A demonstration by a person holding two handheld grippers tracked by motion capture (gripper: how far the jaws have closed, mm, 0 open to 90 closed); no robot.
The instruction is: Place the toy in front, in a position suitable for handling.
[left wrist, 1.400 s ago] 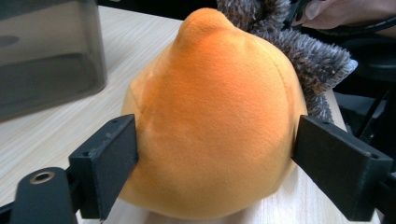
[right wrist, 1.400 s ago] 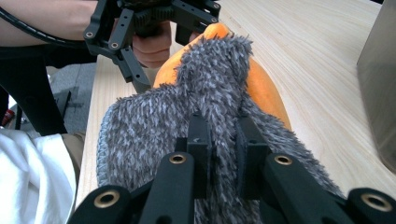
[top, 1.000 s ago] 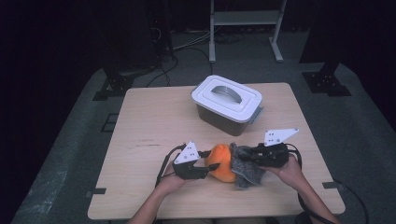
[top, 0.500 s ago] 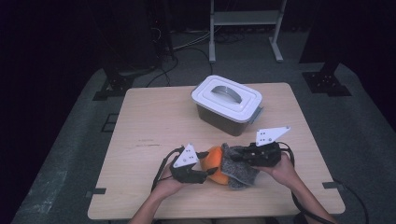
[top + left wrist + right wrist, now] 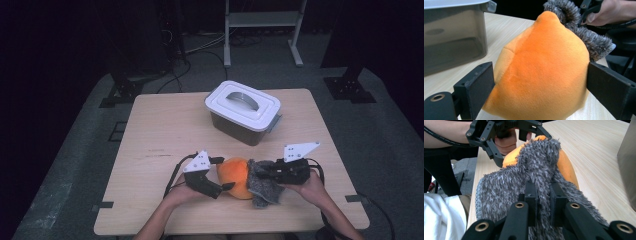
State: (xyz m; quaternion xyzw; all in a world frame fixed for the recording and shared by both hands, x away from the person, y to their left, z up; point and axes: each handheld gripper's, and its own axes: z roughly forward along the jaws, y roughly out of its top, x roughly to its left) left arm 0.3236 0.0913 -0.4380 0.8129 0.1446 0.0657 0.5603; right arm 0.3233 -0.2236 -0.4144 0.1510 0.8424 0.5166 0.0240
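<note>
An orange plush (image 5: 237, 177) lies on the wooden table (image 5: 165, 130) near its front edge. My left gripper (image 5: 226, 173) stands at the plush's left side. Its jaws have just been opening and now stand wide, with the plush (image 5: 541, 62) between them, its sides brushing the pads. A grey fuzzy cloth (image 5: 262, 187) drapes over the plush's right side. My right gripper (image 5: 257, 172) comes in from the right and is shut on a fold of that cloth (image 5: 506, 187). In the right gripper view the jaws (image 5: 543, 186) pinch the cloth, with the plush (image 5: 565, 163) behind it.
A grey plastic box with a white handled lid (image 5: 242, 102) stands closed at the back middle of the table, just beyond the plush. Bare tabletop stretches to the left. A metal stand (image 5: 262, 30) and cables sit on the dark floor behind the table.
My left gripper's jaws have spread apart from a shut grip on the plush. The plush stays in place on the table. My right gripper still holds the cloth and has hardly shifted.
</note>
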